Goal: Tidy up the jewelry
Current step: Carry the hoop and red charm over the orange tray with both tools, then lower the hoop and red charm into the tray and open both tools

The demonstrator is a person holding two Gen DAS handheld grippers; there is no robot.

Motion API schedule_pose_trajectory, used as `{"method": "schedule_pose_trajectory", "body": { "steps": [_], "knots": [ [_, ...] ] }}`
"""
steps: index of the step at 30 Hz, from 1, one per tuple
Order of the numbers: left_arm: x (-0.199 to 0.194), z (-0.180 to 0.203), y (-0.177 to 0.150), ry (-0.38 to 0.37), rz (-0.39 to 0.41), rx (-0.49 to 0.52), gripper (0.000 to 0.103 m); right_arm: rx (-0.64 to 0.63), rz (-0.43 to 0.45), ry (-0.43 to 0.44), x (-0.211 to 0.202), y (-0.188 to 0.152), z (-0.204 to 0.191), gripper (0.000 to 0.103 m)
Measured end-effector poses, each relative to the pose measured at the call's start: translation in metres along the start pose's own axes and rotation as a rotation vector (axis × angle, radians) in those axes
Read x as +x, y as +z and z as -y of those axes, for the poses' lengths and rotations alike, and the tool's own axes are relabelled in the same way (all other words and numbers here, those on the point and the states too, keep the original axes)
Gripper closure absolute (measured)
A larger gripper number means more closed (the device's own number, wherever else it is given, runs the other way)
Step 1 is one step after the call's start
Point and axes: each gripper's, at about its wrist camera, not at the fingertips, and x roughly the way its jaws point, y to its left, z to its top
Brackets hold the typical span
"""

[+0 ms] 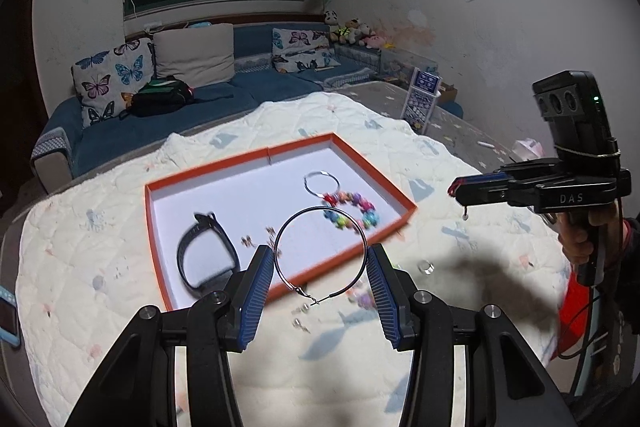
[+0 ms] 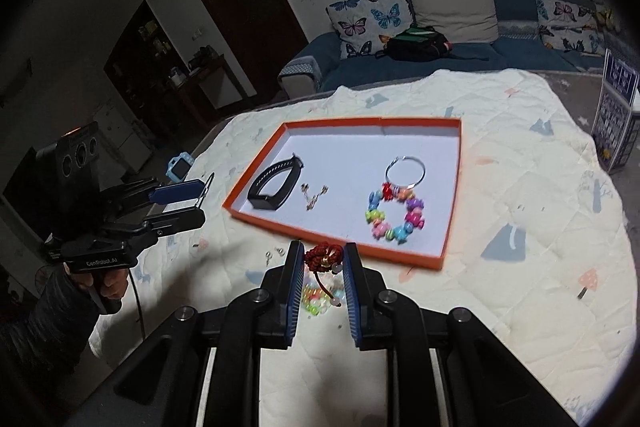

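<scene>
Holding a thin dark hoop (image 1: pixel 320 253) across its width, the left tongs (image 1: pixel 320 259) stand about half open, blue pads pressing on the ring's two sides. The hoop hangs above the near rim of the orange tray (image 1: pixel 404 201), its clasp pointing down toward the quilt (image 1: pixel 100 187).

The right tongs (image 2: pixel 320 259) are nearly closed on a red knotted bracelet (image 2: pixel 322 255), gripped between the tips, with a cord and a pale bead dangling below. Under them, on the quilt, lie translucent coloured beads (image 2: pixel 316 297); a few small metal studs (image 2: pixel 276 251) lie to their left.

Inside the tray, on its white floor, a black band (image 2: pixel 276 185) lies at the left, small earrings (image 2: pixel 314 195) just beside it, and at the right a silver hoop (image 2: pixel 405 171) touches a ring of bright beads (image 2: pixel 396 215).

In the left view, a clear ring (image 1: pixel 427 265) sits on the quilt just outside the tray's near right edge, and more studs (image 1: pixel 300 319) lie below the held hoop. A blue watch (image 2: pixel 180 167) rests at the quilt's far left edge in the right view. Each hand grips its tool's handle; a dark sleeve (image 2: pixel 44 311) covers the left arm.
</scene>
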Motion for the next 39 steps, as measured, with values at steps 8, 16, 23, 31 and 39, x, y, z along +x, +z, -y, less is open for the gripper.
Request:
{"method": "schedule_pose_trajectory", "body": {
  "steps": [8, 16, 23, 31, 39],
  "knots": [
    [0.050, -0.024, 0.025, 0.026, -0.048, -0.041, 0.052, -0.014, 0.014, -0.091, 0.031, 0.034, 0.019, 0.081],
    [0.110, -0.050, 0.037, 0.031, -0.118, -0.073, 0.052, -0.016, -0.054, -0.141, 0.069, 0.031, 0.037, 0.081],
    [0.148, -0.064, 0.046, 0.024, -0.153, -0.098, 0.052, -0.069, -0.109, -0.192, 0.092, 0.027, 0.040, 0.081],
    [0.182, -0.075, 0.048, 0.016, -0.194, -0.130, 0.052, -0.111, -0.150, -0.230, 0.104, 0.022, 0.039, 0.081],
    [0.201, -0.080, 0.045, 0.031, -0.215, -0.143, 0.051, -0.141, -0.168, -0.257, 0.113, 0.020, 0.038, 0.081]
  ]
}}
